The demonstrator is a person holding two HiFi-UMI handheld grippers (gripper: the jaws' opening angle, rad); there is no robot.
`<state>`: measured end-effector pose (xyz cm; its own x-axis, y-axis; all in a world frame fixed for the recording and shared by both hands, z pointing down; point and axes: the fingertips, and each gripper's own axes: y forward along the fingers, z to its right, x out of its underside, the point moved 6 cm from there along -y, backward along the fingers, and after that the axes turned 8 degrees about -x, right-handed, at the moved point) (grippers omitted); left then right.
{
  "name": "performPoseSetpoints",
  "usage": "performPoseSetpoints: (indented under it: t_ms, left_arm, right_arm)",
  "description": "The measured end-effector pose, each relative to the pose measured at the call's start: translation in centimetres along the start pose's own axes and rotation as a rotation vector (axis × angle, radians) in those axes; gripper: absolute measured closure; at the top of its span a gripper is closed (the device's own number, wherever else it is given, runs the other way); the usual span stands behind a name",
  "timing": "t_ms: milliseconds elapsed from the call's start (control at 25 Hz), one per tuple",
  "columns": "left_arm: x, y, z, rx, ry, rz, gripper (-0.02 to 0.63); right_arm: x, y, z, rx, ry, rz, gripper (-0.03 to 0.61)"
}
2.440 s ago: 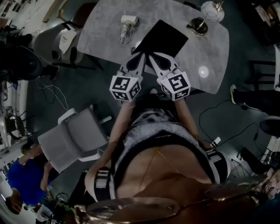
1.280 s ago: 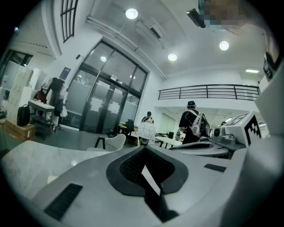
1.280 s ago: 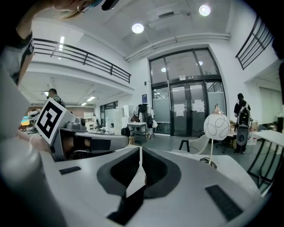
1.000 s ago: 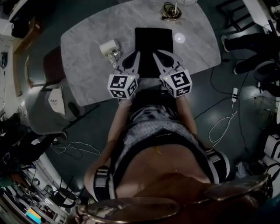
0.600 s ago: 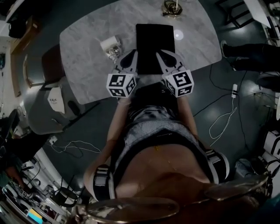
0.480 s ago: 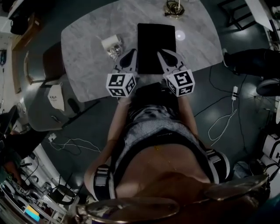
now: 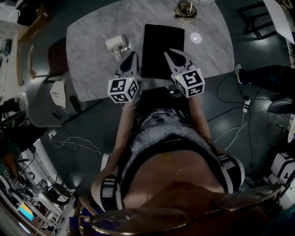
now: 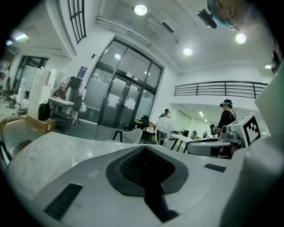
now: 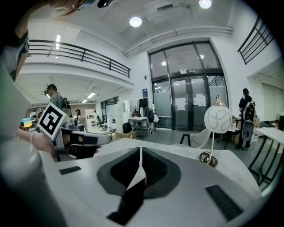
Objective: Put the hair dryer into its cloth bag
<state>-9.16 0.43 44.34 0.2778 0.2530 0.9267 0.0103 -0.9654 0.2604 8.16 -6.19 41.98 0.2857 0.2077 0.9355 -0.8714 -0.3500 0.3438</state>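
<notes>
The black cloth bag [image 7: 162, 42] lies flat on the marble table [image 7: 92, 37]. The white hair dryer [image 7: 117, 45] with its coiled cord rests to the left of the bag. My left gripper [image 7: 131, 55] is shut and empty, and it hovers between the dryer and the bag's left edge. My right gripper [image 7: 171, 52] is shut with nothing in it, above the bag's near right part. In the left gripper view the jaws [image 8: 144, 150] meet over bare table. The right gripper view shows its jaws [image 9: 140, 155] together, with the left gripper [image 9: 66, 135] alongside.
A globe lamp [image 9: 217, 119] with a brass base [image 7: 186, 9] stands at the table's far edge. Chairs [image 7: 48, 62] stand to the left of the table. Cables [image 7: 235, 124] trail on the floor to the right. People stand in the background of both gripper views.
My left gripper has shifted left, off the bag's edge toward the hair dryer. The right gripper has edged slightly over the bag. Both stay shut.
</notes>
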Motion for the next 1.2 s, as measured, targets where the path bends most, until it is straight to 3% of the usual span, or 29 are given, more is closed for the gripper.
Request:
performPoseSetpoints:
  t_ms: [160, 280, 480, 800, 1200]
  left_arm:
    - [-0.2, -0.1, 0.6, -0.033, 0.04, 0.018, 0.607]
    - [0.2, 0.3, 0.9, -0.019, 0.098, 0.008, 0.607]
    - [1.3, 1.0, 0.7, 0.014, 0.105, -0.043, 0.607]
    - [2.6, 3.3, 0.8, 0.099, 0.122, -0.127, 0.607]
    - [8.1, 3.4, 0.2, 0.202, 0.15, -0.293, 0.607]
  right_arm:
    - [0.7, -0.4, 0.8, -0.038, -0.01, 0.0, 0.508]
    - [1.4, -0.5, 1.3, -0.054, -0.01, -0.005, 0.508]
    - [2.3, -0.4, 1.6, -0.033, 0.007, -0.031, 0.508]
    - [5.5, 0.5, 1.5, 0.013, -0.067, -0.192, 0.508]
    - [11.0, 1.9, -1.2, 0.009, 0.025, -0.329, 0.508]
